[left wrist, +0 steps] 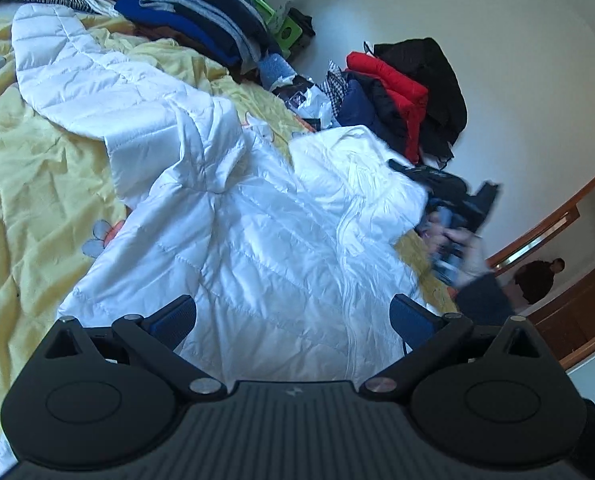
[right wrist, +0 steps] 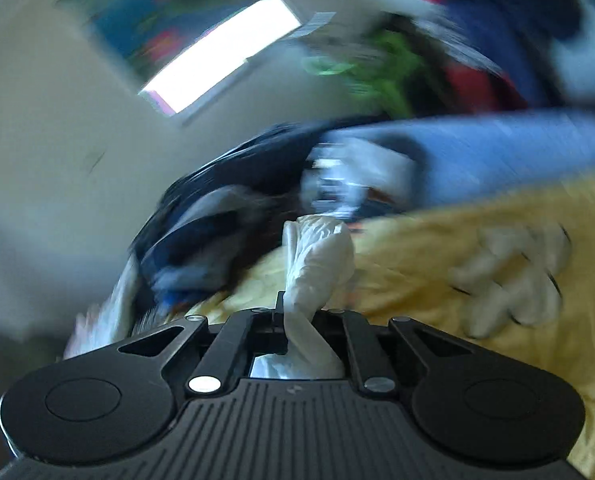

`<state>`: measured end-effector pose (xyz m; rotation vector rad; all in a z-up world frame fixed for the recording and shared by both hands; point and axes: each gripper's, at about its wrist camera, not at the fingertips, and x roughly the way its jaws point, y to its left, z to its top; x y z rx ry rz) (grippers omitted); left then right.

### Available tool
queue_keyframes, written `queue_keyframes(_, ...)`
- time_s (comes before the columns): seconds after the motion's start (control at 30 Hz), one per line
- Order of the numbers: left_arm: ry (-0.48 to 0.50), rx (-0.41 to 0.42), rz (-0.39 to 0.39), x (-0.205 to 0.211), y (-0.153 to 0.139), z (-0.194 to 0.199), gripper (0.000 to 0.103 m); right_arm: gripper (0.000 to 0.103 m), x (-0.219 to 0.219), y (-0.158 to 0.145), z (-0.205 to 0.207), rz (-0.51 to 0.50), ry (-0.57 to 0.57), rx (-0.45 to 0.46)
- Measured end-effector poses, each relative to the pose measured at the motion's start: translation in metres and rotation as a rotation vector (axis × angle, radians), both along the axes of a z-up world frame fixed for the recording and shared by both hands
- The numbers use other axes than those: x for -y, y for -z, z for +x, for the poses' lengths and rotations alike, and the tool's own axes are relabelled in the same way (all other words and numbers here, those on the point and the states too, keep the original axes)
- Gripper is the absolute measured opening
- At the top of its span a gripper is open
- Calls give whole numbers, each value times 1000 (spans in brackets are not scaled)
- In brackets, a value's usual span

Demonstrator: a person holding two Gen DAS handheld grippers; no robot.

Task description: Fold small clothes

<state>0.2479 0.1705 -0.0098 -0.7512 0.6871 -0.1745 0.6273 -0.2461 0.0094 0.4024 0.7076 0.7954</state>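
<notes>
Two grippers in use; we log each in turn. Our left gripper (left wrist: 293, 322) sits low over a white quilted jacket (left wrist: 233, 216), its blue-padded fingers (left wrist: 175, 320) spread wide with nothing between them, only the jacket's fabric beneath. The jacket lies spread on a yellow bedsheet (left wrist: 37, 168), one sleeve reaching toward the upper left of the left wrist view, the body rumpled and running toward the right. The zip line shows as a ridge near the right finger.

Our right gripper (right wrist: 297, 312) has its jaws drawn together on a bunched fold of that white jacket (right wrist: 317, 256); the cloth stands up from between the closed fingers as a puckered wad. The right wrist view is heavily blurred, so we cannot tell which part of the jacket is pinched. In the left wrist view the right gripper (left wrist: 453, 232) appears as a dark blurred shape at the jacket's right edge.

Behind the jacket: a stack of dark blue and grey folded clothes (left wrist: 201, 24), a green plastic hanger (left wrist: 273, 8) beside it, and a heap of red, navy and black garments (left wrist: 409, 92) against the white wall (left wrist: 497, 20). A brown wooden frame (left wrist: 569, 240) curves along the right of the left wrist view. A bright window (right wrist: 221, 52) shows in the right wrist view.
</notes>
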Motion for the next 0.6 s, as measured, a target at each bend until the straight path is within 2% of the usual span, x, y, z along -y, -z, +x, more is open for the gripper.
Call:
queue_keyframes(0.1, -1, 17, 20, 4, -5, -4, 103, 12, -25, -52, -69, -138, -197, 182)
queue_keyframes(0.2, 3, 33, 66, 11, -9, -9, 103, 12, -35, -80, -157, -283, -365, 362)
queue_keyframes(0.3, 16, 35, 99, 18, -9, -17, 103, 13, -37, -74, -246, -482, -470, 551)
queue_keyframes(0.33, 22, 38, 106, 21, -9, -20, 103, 17, -38, -64, -270, -545, -486, 589)
queue_keyframes(0.37, 27, 40, 112, 23, -9, -23, 103, 28, -46, -61, -289, -593, -492, 613)
queue_keyframes(0.43, 43, 42, 124, 28, -8, -31, 103, 68, -42, -40, -321, -674, -519, 579)
queue_keyframes(0.47, 48, 44, 124, 30, -7, -35, 103, 74, -39, -32, -328, -686, -505, 547)
queue_keyframes(0.5, 49, 41, 129, 31, -6, -38, 103, 75, -31, -27, -328, -663, -465, 504)
queue_keyframes(0.57, 45, 30, 136, 33, -5, -44, 103, 75, -4, -30, -328, -531, -366, 354)
queue_keyframes(0.6, 43, 30, 130, 34, -5, -46, 103, 78, 12, -32, -319, -427, -295, 235)
